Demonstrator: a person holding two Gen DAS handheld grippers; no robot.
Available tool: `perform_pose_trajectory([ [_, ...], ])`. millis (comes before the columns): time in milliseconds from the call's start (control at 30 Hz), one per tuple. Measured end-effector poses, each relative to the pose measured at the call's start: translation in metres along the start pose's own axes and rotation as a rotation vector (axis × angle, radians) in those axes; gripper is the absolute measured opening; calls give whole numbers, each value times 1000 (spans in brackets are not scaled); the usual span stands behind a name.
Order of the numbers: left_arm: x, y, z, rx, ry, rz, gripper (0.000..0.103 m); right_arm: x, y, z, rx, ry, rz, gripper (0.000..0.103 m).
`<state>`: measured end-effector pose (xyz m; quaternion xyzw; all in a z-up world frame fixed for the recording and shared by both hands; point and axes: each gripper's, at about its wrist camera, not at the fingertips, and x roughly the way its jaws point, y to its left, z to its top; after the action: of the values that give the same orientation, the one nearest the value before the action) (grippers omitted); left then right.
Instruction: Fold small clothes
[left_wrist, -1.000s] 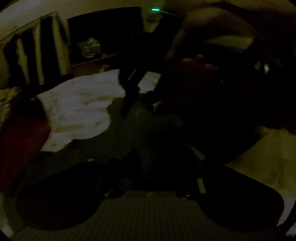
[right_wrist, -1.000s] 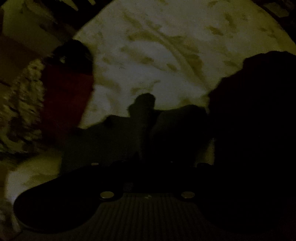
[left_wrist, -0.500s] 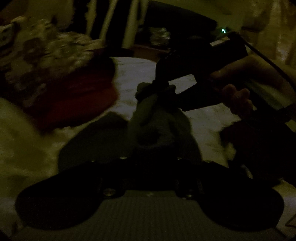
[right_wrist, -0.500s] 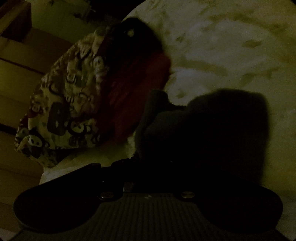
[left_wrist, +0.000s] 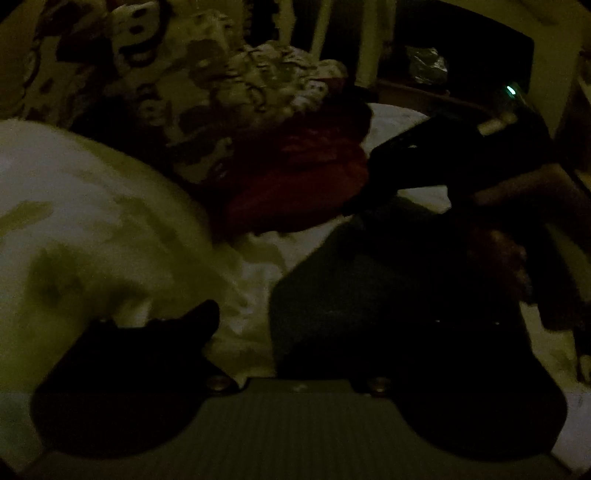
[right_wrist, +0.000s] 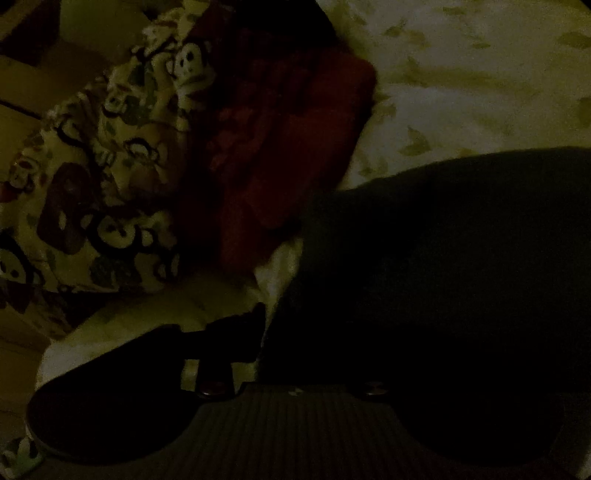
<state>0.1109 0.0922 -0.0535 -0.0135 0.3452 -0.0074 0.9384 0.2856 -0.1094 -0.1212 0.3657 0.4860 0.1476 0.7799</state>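
Two tongs: left tongs (left_wrist: 332, 317) and right tongs (right_wrist: 354, 325) both opening, pads off the cloth
Dark garment (right_wrist: 443, 258): lower right, flat on bed sheet (right_wrist: 461, 85)
Red garment (right_wrist: 288, 140): upper middle, beside monkey-print cloth (right_wrist: 110, 166)

Leaf-print bedsheet (right_wrist: 480, 85) under dark garment (right_wrist: 443, 258), red garment (right_wrist: 295, 129)

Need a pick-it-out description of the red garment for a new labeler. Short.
Start from the pale leaf-print bedsheet that covers most of the right wrist view. At its left edge lies a pile of clothes: the red garment sits between the cartoon-monkey print fabric and the dark garment. It is the only plain red piece there.
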Motion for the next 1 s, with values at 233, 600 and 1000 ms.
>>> perform_pose_trajectory([
  [233, -36, -4, 20, 53, -104, -37, 95, -58, 18, -5, -228, -194, 126, 89],
  [600, -12, -62, 27, 265, -3, -180, 95, -149, -33, -77, -522, -238, -78, 78],
  [1000, 66, -63, -7, 338, 182, -45, 103, -99, -68, -133, -610, -239, -169, 103],
])
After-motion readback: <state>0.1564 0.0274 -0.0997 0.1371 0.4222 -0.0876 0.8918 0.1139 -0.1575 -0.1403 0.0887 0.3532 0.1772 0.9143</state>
